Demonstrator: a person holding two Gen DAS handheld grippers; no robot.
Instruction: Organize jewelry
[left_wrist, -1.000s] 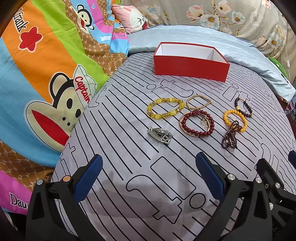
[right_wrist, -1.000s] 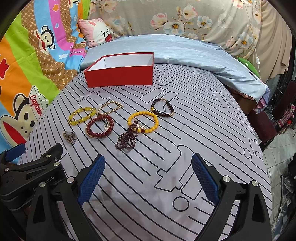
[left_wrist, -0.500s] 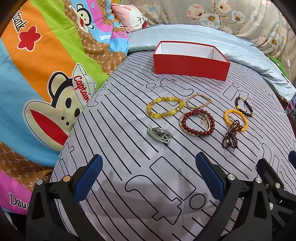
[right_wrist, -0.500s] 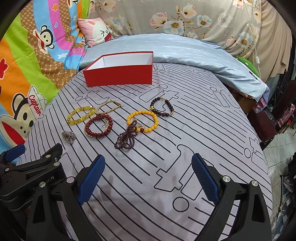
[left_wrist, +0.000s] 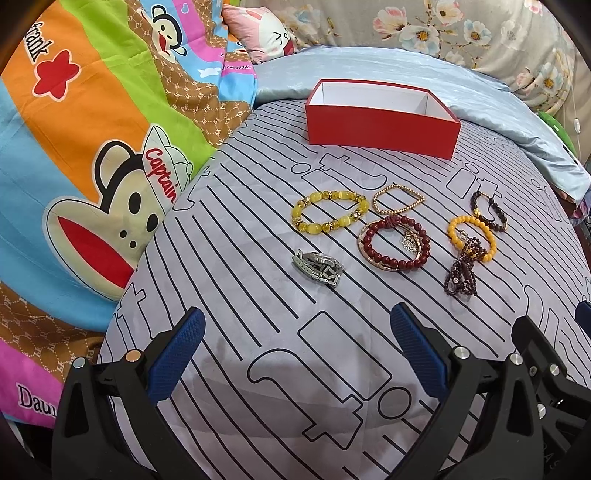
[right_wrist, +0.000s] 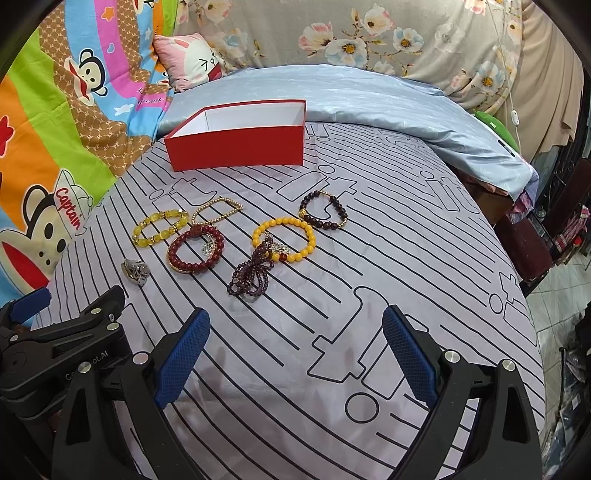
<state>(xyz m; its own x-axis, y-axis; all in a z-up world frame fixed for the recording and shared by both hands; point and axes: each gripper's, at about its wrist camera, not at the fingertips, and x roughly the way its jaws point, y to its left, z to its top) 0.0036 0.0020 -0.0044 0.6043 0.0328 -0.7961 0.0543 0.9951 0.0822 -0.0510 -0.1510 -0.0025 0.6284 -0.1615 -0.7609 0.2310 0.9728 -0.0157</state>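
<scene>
Left wrist view, left tool (left_wrist: 295, 354) spread wide, empty, silver bracelet (left_wrist: 318, 268) just ahead.

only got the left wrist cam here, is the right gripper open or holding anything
Observer: The right gripper is open, with nothing between its blue pads, over bare striped sheet short of the jewelry.
Operator: which piece is closest to it
Observer: The purple bead bundle, which touches the near side of the orange bracelet.
Operator: and off to the far right
Observer: Past the dark bracelet the sheet runs to the bed edge, with tiled floor below.
</scene>
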